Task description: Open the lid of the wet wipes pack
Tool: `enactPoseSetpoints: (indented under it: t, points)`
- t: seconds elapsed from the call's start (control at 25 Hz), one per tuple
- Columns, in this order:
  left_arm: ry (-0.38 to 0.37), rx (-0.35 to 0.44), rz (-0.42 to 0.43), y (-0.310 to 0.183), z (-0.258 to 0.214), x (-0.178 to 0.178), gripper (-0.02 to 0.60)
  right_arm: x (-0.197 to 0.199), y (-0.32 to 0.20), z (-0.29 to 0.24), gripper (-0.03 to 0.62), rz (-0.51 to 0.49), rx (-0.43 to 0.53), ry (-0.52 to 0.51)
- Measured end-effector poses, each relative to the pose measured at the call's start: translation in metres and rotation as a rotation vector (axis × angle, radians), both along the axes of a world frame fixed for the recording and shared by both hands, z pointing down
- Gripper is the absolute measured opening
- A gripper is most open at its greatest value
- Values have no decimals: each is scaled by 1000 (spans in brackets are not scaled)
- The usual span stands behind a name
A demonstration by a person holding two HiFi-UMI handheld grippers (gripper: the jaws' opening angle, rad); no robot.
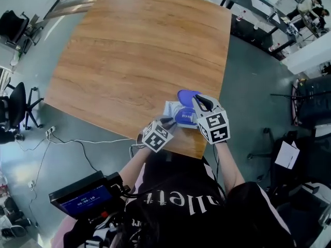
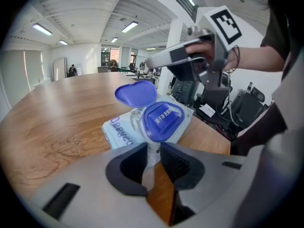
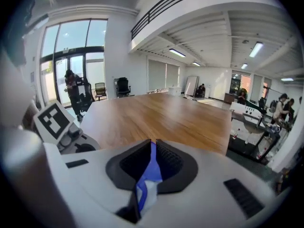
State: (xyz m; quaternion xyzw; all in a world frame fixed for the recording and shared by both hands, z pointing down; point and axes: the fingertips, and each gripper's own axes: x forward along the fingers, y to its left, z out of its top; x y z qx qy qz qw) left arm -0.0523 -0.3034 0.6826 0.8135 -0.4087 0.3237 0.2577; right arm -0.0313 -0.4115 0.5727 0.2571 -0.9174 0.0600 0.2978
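Wet wipes pack (image 2: 124, 129): one; right hand-held gripper (image 3: 152, 151) pinching lid (image 2: 137, 93).

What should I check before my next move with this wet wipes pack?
1. The lid is swung up clear of the blue base: ok.
2. The right gripper has hold of the lid: ok, a blue strip sits between its nearly closed jaws.
3. The left gripper steadies the wet wipes pack: ok, the pack's near edge sits between its jaws.
4. The pack lies flat on the table, inside its near edge: ok.
5. A wipe shows in the opening, ready to pull: cannot tell, only the printed blue base is visible.
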Motion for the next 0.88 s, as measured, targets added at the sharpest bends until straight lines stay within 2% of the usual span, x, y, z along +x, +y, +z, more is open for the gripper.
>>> enactPoseSetpoints:
  t: [0.24,0.44,0.6,0.64,0.72,0.88]
  points:
    - [51,0,-2,7,-17,-8,85,42,52,-21,38,163,-61,-72]
    - [144,26,-42,15,-40,-11,84,68,96,-24,38,308,-108,-147]
    - [257,90,-79,29,-82,-18,84,67,131,-30,38,400,-135,-197]
    - [268,109,-82,35,-93,-20,78,64,140,-32,38,415,-136,-210]
    - [266,153,-84,47,-111,-24,2,58,157,-38,38,437,-135,-247]
    - [303,210,-68,60,-133,-17,2,52,179,-45,38,450,-155,-325]
